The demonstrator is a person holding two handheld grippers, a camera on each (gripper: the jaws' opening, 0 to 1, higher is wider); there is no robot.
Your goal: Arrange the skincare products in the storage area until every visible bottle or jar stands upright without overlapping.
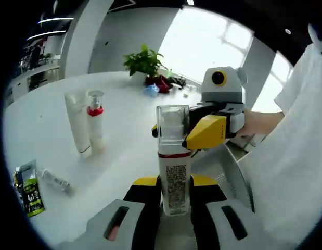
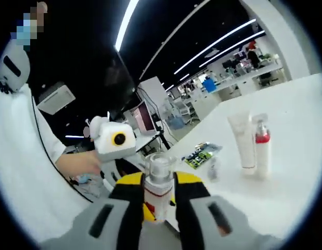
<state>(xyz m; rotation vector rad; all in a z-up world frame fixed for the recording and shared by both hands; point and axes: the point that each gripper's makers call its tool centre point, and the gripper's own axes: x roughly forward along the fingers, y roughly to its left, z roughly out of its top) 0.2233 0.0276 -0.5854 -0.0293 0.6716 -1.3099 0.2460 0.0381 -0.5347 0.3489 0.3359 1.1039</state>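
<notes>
Left gripper view: both tongs point(image 1: 174, 200) point(image 1: 194, 138) clamp bottle point(image 1: 174, 182), table point(image 1: 124, 104) open behind.

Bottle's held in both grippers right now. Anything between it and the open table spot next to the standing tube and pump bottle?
Nothing visible. The clear-capped bottle is clamped by the left gripper low and the right gripper at its cap. The table between it and the white tube and red-collared pump bottle looks bare; a sachet lies off to the side.
</notes>
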